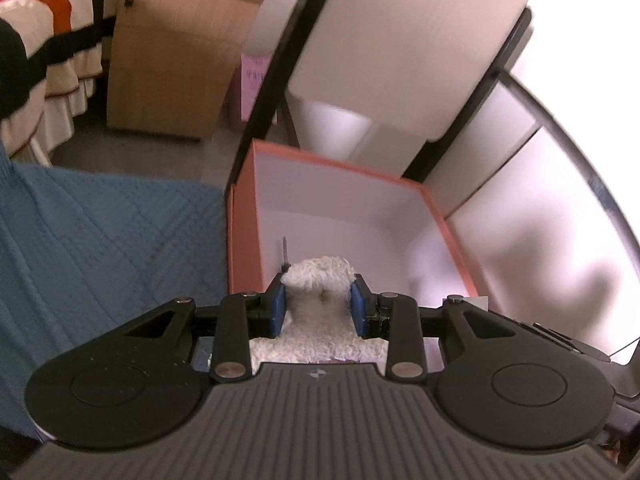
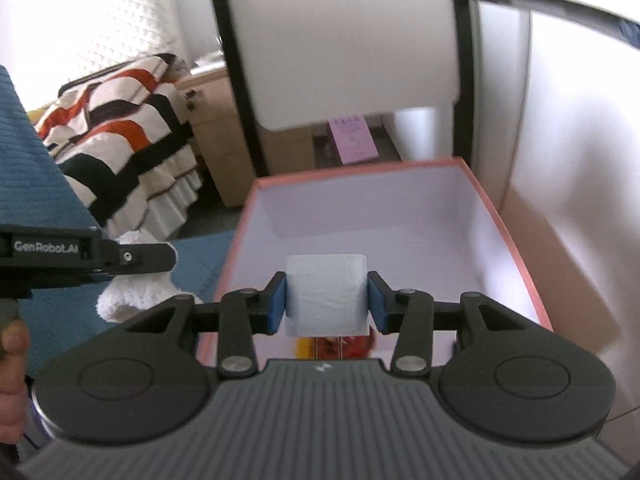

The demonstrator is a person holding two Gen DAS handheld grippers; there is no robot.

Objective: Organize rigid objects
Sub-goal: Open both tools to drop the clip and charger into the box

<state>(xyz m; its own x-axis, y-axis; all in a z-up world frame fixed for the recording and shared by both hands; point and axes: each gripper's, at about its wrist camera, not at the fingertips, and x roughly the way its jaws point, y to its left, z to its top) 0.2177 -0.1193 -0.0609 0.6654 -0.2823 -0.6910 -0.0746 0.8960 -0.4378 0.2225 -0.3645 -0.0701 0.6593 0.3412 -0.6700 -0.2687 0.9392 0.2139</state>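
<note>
The orange-rimmed box lies open with bare floor inside. The left tool clamps a white fluffy item at its near-left rim; the right tool grips a pale wrapped block above its near end.

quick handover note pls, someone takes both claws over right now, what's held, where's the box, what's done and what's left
Left claw: shut on a white fluffy item, at the near left corner of the orange box.
Right claw: shut on a pale blue block, held over the box's near end.
Box: open, white inside, beside the blue quilted cover. Something red and yellow shows under the block in the right wrist view; too hidden to identify.
Done: both items picked up and brought to the box.
Left: probably lower and release each inside, clear of one another.
</note>
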